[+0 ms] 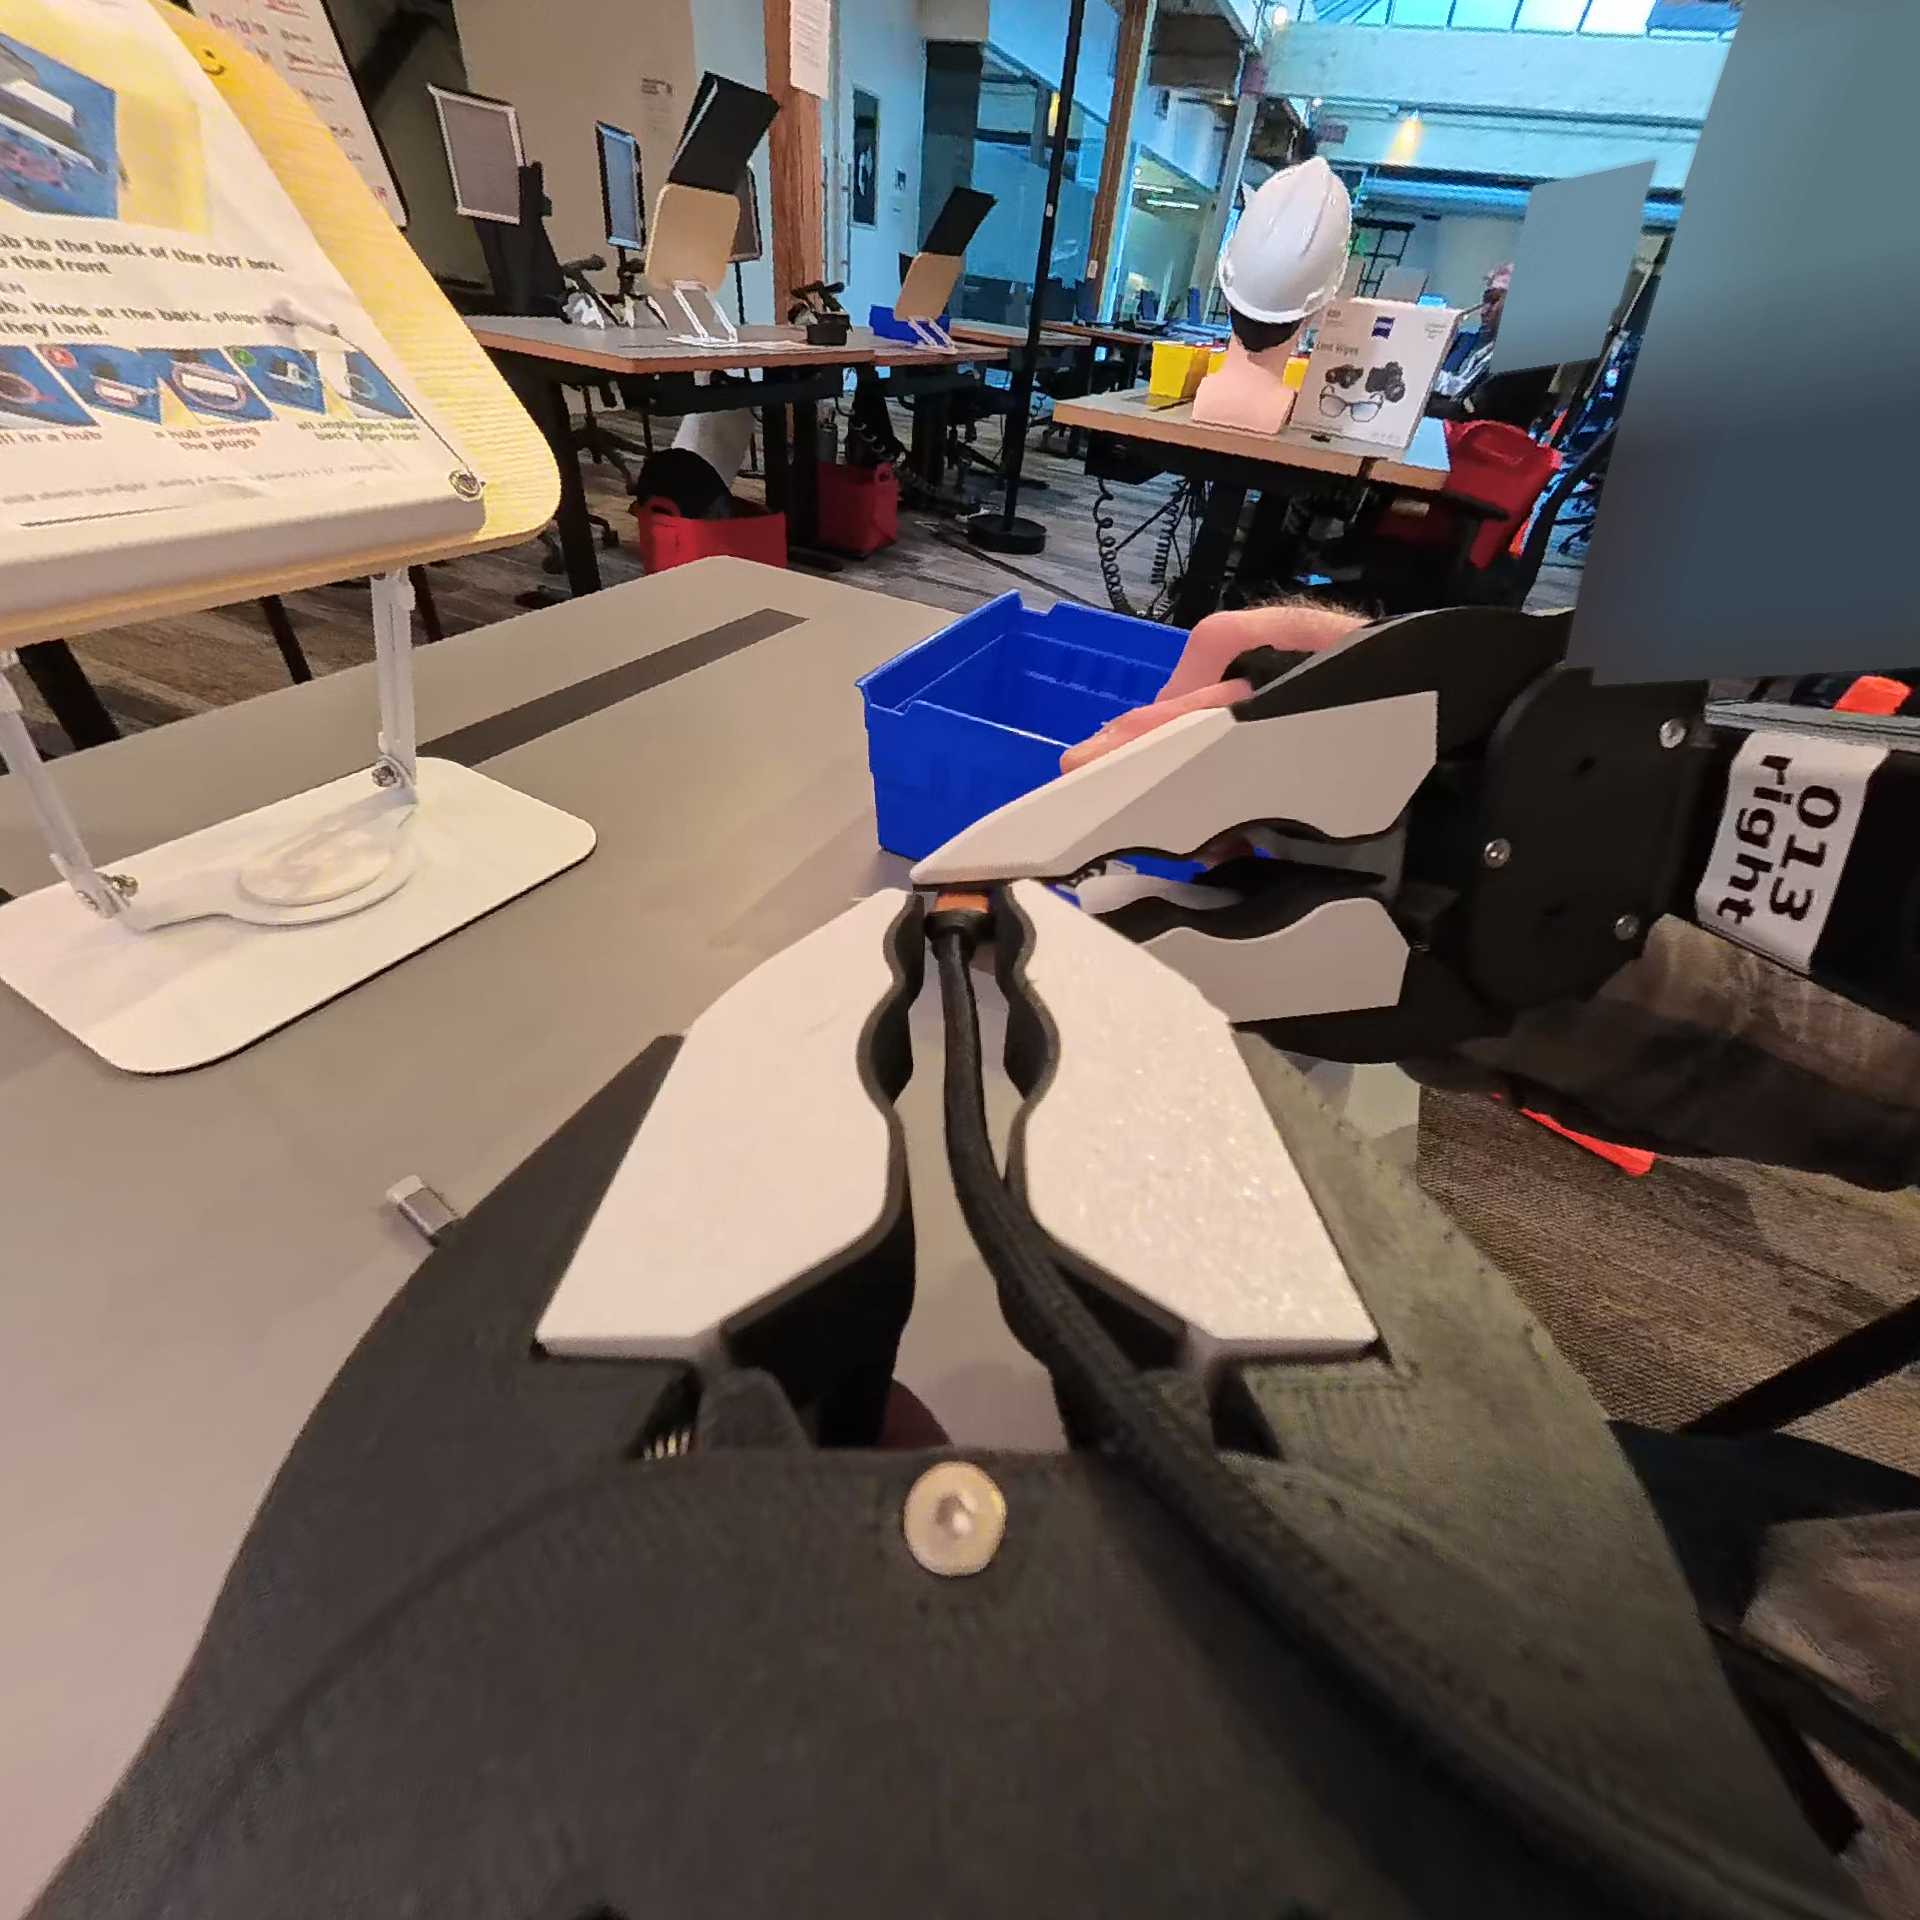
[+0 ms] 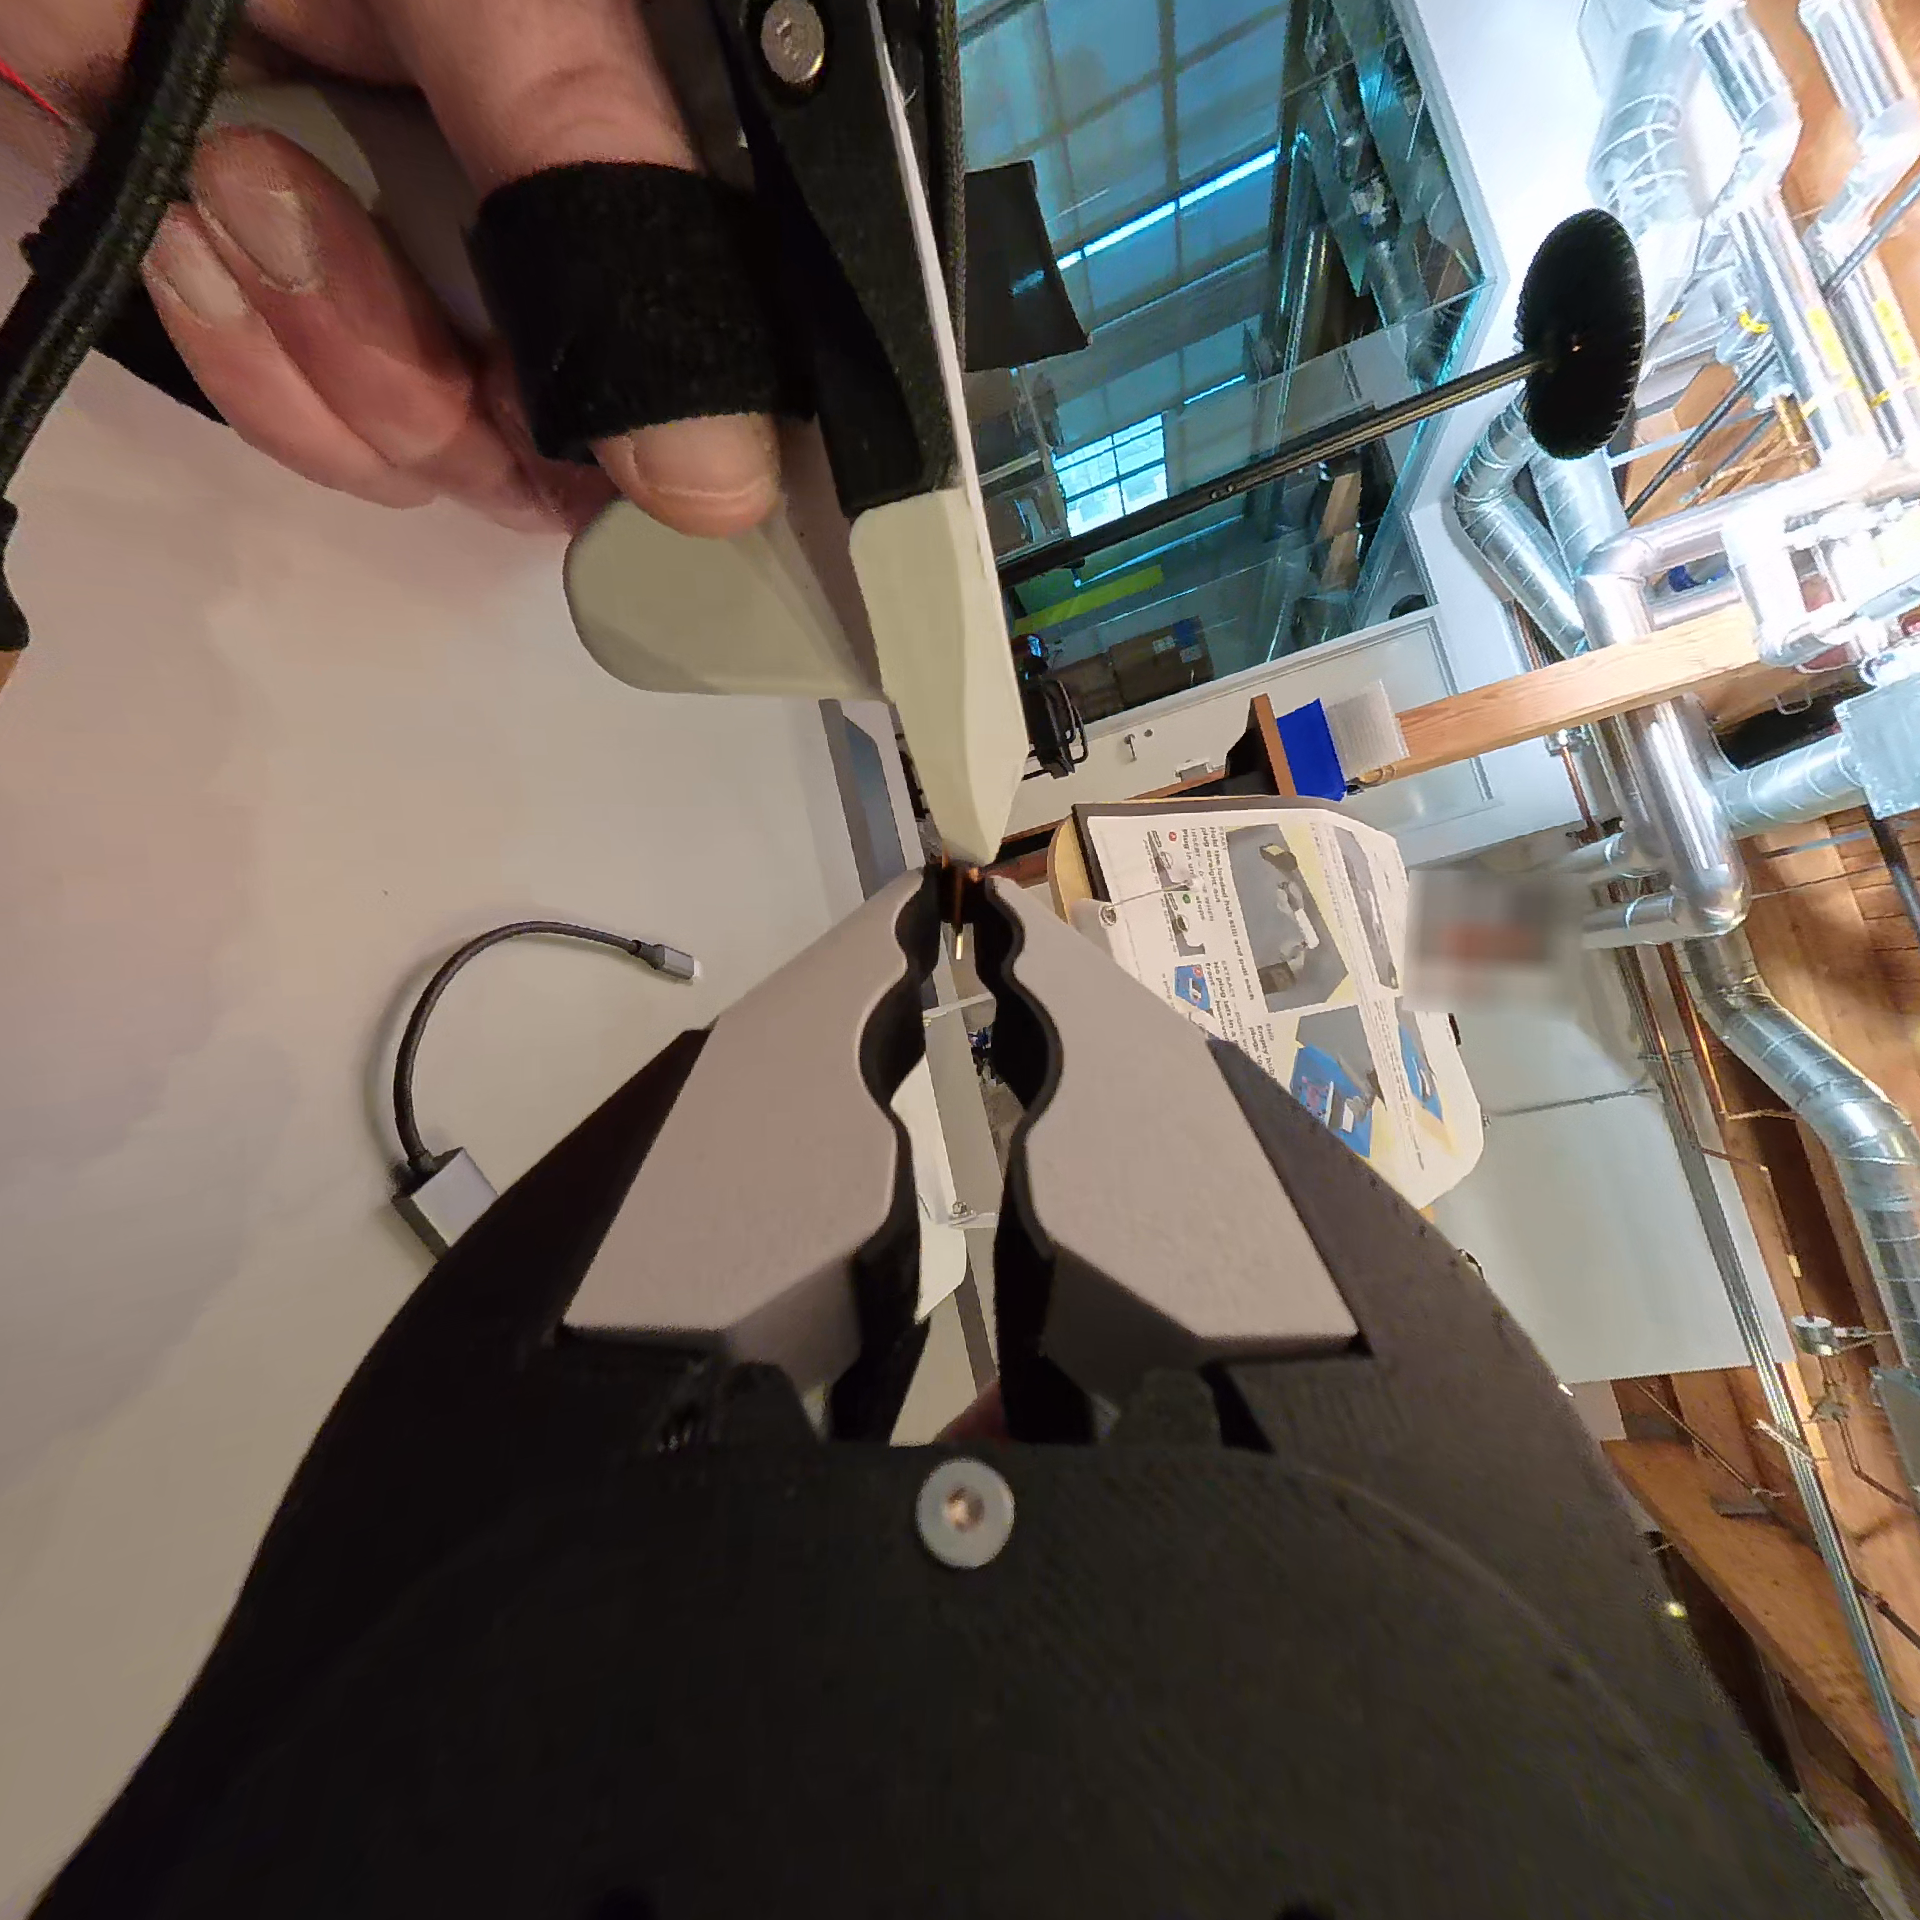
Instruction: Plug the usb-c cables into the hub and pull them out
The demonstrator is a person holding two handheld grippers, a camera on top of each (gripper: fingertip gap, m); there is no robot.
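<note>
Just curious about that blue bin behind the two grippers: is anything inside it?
The visible part of the blue bin shows only bare blue floor and walls. Its right side is covered by the right gripper and the hand holding it, so that part cannot be seen.

the 2 grippers meet tip to tip, leaving no gap between them. the blue bin [image 1: 966, 717] stands close behind, the white stand [image 1: 301, 883] blocks the left, and bare surface [image 1: 665, 727] lies open between them.
</note>
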